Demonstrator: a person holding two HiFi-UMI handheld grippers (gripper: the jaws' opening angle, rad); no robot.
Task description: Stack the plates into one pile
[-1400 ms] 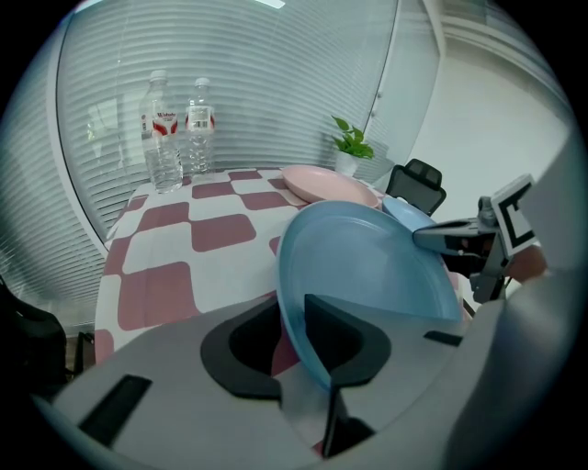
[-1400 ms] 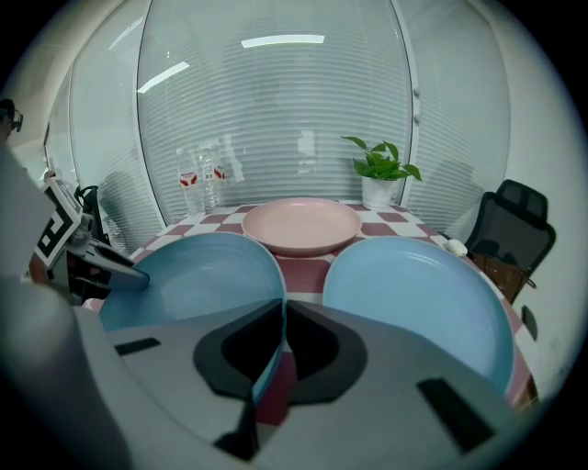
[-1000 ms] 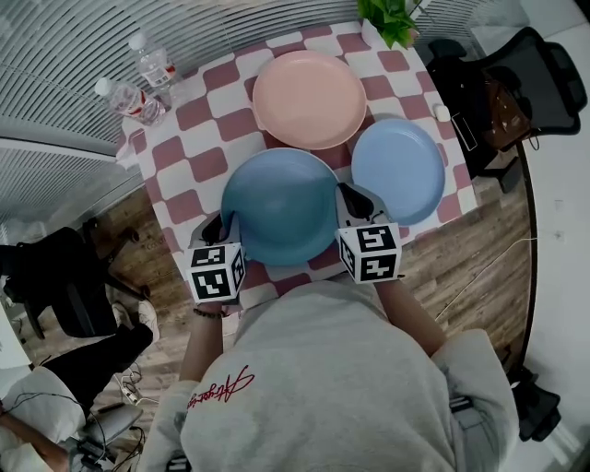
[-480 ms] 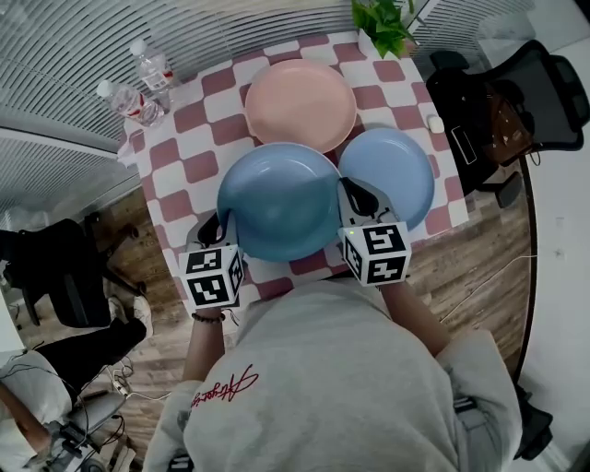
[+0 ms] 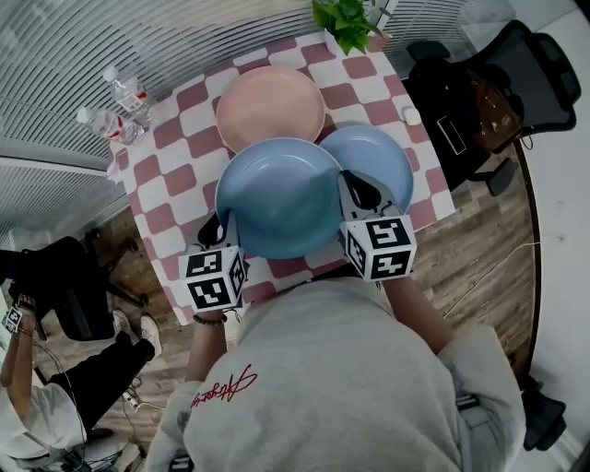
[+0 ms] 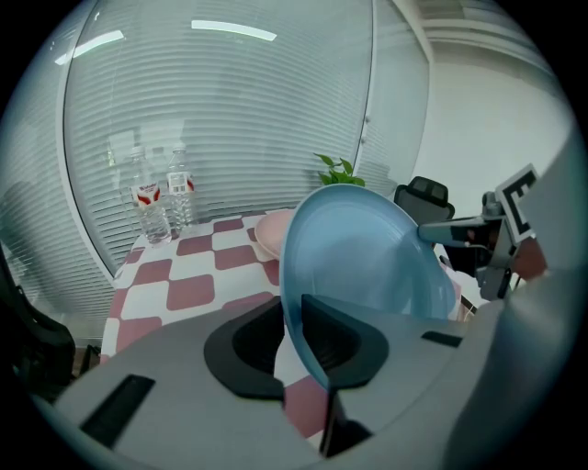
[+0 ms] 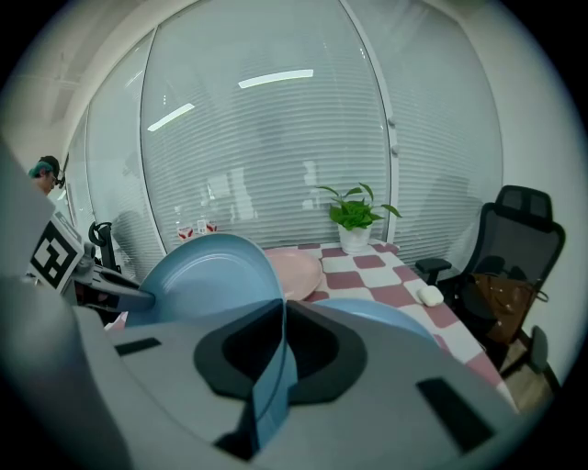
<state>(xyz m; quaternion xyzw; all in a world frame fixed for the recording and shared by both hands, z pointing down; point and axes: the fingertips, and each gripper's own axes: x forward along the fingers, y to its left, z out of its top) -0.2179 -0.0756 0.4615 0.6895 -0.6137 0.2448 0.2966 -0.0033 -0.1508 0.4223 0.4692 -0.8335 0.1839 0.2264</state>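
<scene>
Gripping a large blue plate (image 5: 277,198) from both sides, the person holds it up over the red-and-white checked surface (image 5: 175,175), with its far edge tipped upward in the two gripper views. The left gripper (image 5: 224,224) has its jaws clamped on the plate's left rim; they have just been closing a little, and the rim runs between them with one dark pad on each face. The right gripper (image 5: 350,187) has its jaws drawn nearly together on the opposite rim, the thin blue edge pinched between the pads. From the head view the raised plate overlaps the near edge of a pink plate (image 5: 270,106) lying flat further back on the surface, and the left edge of a smaller light-blue plate (image 5: 380,159) lying flat to its right, just under the right gripper. Two clear water bottles (image 5: 123,92) stand at the far left corner of the surface, a potted green plant (image 5: 346,23) at the far right corner, and a small white object (image 5: 411,116) lies near the right edge. A black office chair (image 5: 516,83) stands beside the surface on the right
</scene>
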